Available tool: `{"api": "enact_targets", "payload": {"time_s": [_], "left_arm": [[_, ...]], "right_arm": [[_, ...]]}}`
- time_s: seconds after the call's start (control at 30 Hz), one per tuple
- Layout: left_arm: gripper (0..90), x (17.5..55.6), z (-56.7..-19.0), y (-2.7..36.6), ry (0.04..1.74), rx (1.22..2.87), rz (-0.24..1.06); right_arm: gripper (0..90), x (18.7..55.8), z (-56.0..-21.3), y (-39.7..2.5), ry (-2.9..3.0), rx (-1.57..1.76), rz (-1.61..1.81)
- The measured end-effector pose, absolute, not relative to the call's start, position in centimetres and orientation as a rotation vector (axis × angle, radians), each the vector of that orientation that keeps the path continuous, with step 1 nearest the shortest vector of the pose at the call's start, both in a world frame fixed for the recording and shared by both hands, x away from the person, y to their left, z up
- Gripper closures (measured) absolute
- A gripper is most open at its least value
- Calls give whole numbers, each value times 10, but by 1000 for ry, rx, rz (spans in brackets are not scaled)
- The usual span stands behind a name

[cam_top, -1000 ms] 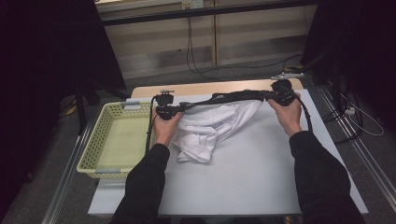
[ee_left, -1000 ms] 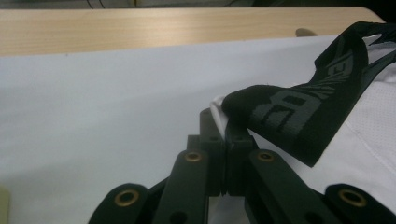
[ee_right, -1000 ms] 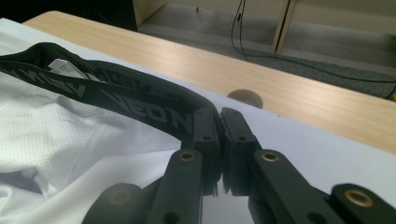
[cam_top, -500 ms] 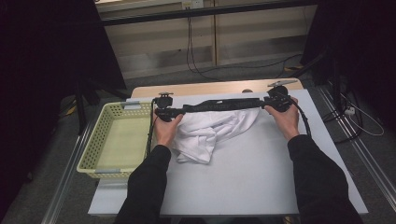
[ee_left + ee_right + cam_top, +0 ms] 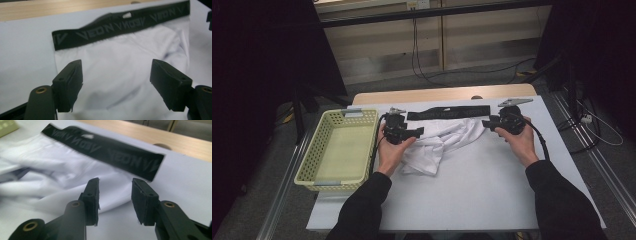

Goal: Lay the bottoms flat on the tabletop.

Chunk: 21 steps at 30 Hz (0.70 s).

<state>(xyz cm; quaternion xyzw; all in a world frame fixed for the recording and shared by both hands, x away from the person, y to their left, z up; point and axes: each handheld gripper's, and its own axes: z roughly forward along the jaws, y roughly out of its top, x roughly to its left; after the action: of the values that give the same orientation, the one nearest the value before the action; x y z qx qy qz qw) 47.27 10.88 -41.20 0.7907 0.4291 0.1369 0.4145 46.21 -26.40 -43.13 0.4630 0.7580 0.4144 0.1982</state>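
Note:
White briefs with a black lettered waistband lie on the pale table, the waistband stretched flat along the far side. My left gripper is at the garment's left end. In the left gripper view it stands wide open above the white fabric, with nothing between its jaws. My right gripper sits at the right end, just short of the waistband's tip. Its jaws are open by a smaller gap over the edge of the white fabric.
A pale yellow plastic basket stands on the table's left side, with nothing in it. A wooden strip runs along the table's far edge. Cables lie on the floor beyond. Bare tabletop stretches in front of the garment.
Both grippers were holding the waistband stretched between them above the table. Now the waistband lies flat on the table, and both grippers have let go and drawn back slightly.

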Motion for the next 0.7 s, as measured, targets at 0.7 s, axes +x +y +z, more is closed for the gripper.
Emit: {"api": "enact_targets", "payload": {"time_s": [0.7], "left_arm": [[428,376,-430,104,758,2160,366]], "right_arm": [[407,418,-452,-176,2433,1045,1188]]}}
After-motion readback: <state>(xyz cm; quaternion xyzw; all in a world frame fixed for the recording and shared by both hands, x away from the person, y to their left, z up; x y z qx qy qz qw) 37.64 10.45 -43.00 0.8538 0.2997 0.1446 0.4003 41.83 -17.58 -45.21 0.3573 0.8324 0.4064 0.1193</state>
